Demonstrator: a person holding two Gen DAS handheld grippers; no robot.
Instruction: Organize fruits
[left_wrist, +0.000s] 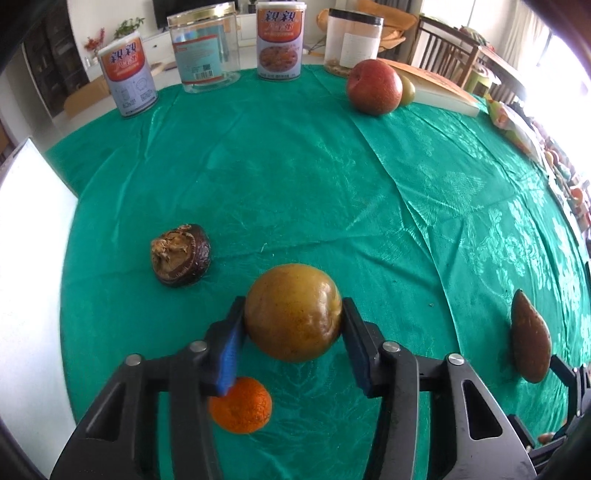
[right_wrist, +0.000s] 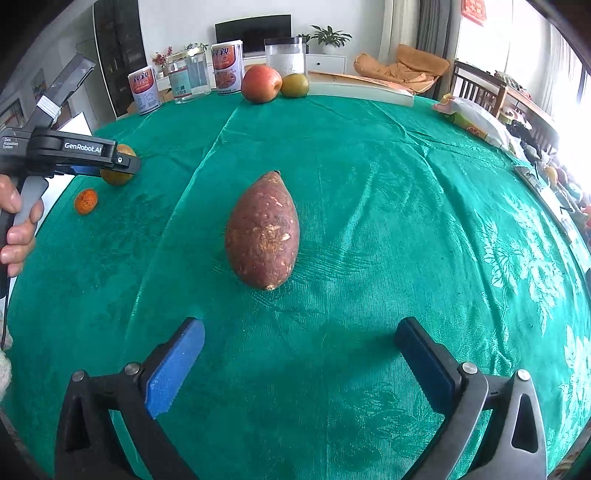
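**Left has the yellow-brown fruit, transfer step in hand**

My left gripper (left_wrist: 293, 314) is clamped on the yellow-brown fruit (left_wrist: 293, 312), lower centre of the left wrist view, apparently lifted just above the surface (left_wrist: 295, 166). Tangerine (left_wrist: 240, 410) sits under the left finger; dried brown item (left_wrist: 181, 254) is off to the left. Right gripper (right_wrist: 299, 354) is spread wide and holds nothing, sweet potato (right_wrist: 262, 230) ahead of it, apart. My read: next I carry the fruit to the apple (left_wrist: 373, 87) and green fruit (left_wrist: 408, 90), upper right. Needs clearance over the tangerine.

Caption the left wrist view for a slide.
Left hand-held gripper grips a yellow-brown fruit above the green tablecloth.
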